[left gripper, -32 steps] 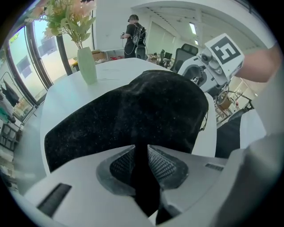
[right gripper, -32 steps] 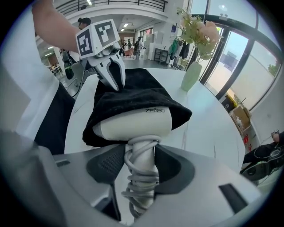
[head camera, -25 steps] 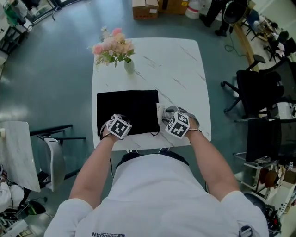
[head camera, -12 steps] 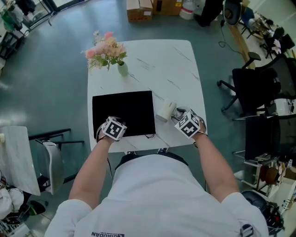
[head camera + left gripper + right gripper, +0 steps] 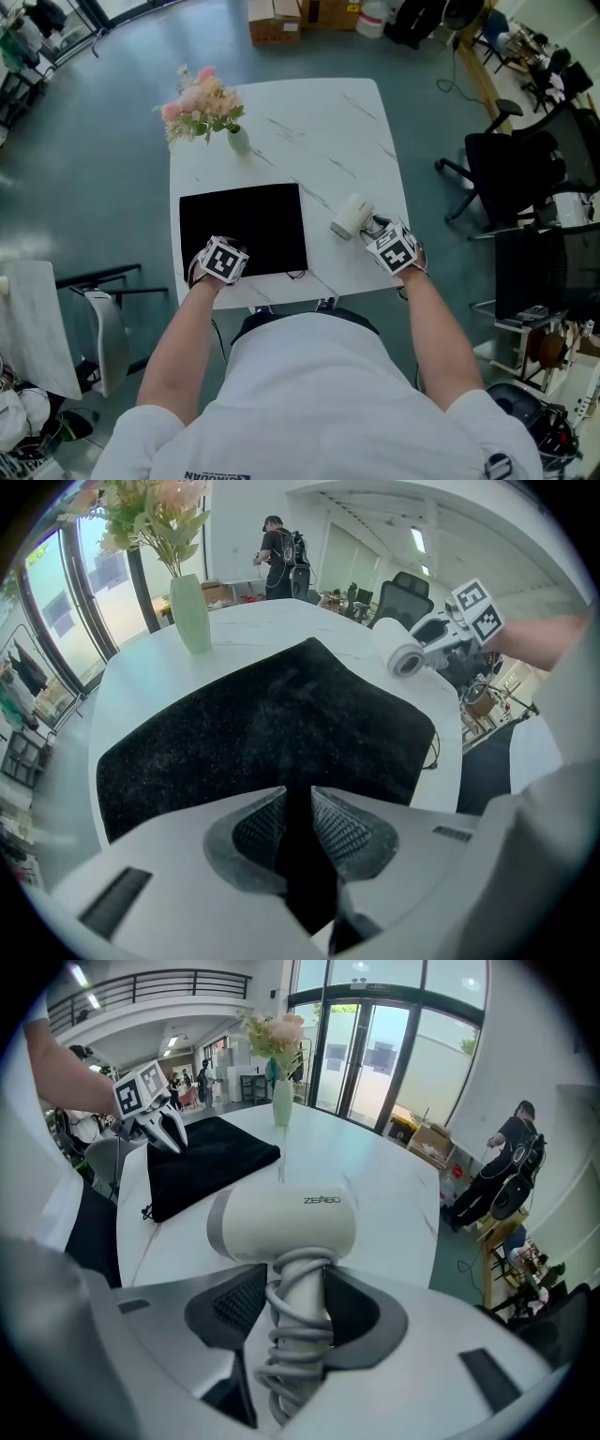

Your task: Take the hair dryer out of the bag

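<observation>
A flat black bag (image 5: 242, 228) lies on the white marble table (image 5: 319, 131). My left gripper (image 5: 221, 258) is at the bag's near edge, and in the left gripper view its pads (image 5: 349, 829) pinch the black fabric (image 5: 272, 724). The cream hair dryer (image 5: 352, 216) is outside the bag, to its right, just above the table. My right gripper (image 5: 380, 234) is shut on the dryer's handle, which has the grey cord wound round it (image 5: 298, 1335). The dryer's barrel (image 5: 281, 1222) sticks out past the jaws. The left gripper view shows the dryer (image 5: 396, 649) held clear of the bag.
A pale green vase (image 5: 237, 141) of pink flowers stands at the table's far left corner. Black office chairs (image 5: 511, 178) crowd the floor to the right. A white chair (image 5: 103, 309) is at the left. Bare marble lies beyond the bag and the dryer.
My right gripper has carried the hair dryer rightward, away from the bag's right edge, and has rolled. My left gripper has stayed on the bag's near edge.
</observation>
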`<state>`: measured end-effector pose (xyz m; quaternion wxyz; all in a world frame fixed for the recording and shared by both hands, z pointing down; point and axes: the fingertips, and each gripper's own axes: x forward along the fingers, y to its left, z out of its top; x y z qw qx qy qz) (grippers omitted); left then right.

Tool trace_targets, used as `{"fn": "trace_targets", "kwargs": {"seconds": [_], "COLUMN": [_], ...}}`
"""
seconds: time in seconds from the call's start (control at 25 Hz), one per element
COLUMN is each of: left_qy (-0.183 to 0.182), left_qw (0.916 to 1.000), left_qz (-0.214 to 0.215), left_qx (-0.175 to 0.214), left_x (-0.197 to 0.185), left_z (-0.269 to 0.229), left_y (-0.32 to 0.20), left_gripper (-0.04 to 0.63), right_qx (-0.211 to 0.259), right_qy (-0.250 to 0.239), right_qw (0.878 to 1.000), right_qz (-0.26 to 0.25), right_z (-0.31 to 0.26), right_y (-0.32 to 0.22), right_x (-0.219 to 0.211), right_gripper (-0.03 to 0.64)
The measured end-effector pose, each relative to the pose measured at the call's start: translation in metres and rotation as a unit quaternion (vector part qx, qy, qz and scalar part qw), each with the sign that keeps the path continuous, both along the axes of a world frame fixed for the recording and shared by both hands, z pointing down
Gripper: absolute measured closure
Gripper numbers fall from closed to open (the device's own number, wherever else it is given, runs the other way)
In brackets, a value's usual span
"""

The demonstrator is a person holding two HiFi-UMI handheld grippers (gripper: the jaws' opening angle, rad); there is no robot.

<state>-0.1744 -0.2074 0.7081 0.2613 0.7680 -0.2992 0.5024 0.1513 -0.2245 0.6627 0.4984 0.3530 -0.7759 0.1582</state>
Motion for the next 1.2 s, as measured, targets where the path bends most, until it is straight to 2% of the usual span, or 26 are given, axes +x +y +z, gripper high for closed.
{"fn": "trace_targets", "kwargs": {"seconds": [0.24, 0.84, 1.04, 1.2], "left_qy": [-0.013, -0.007, -0.008, -0.001], "left_qw": [0.9999, 0.9999, 0.9999, 1.0000], "left_qz": [-0.004, -0.008, -0.007, -0.003], "left_qx": [-0.008, -0.006, -0.003, 0.001], "left_x": [-0.003, 0.000, -0.002, -0.001], "left_z": [-0.006, -0.004, -0.004, -0.004], "left_y": [0.002, -0.001, -0.001, 0.001], "left_gripper": [0.500, 0.500, 0.500, 0.500], "right_qx": [-0.004, 0.007, -0.007, 0.004], "right_qy": [-0.010, -0.022, -0.007, 0.018], "right_qw": [1.000, 0.999, 1.000, 1.000], "right_qz": [0.017, 0.025, 0.023, 0.020], "right_z": [0.004, 0.012, 0.011, 0.007], "right_y": [0.004, -0.001, 0.004, 0.005], "right_x": [0.010, 0.016, 0.013, 0.014], "right_gripper": [0.409, 0.407, 0.399, 0.393]}}
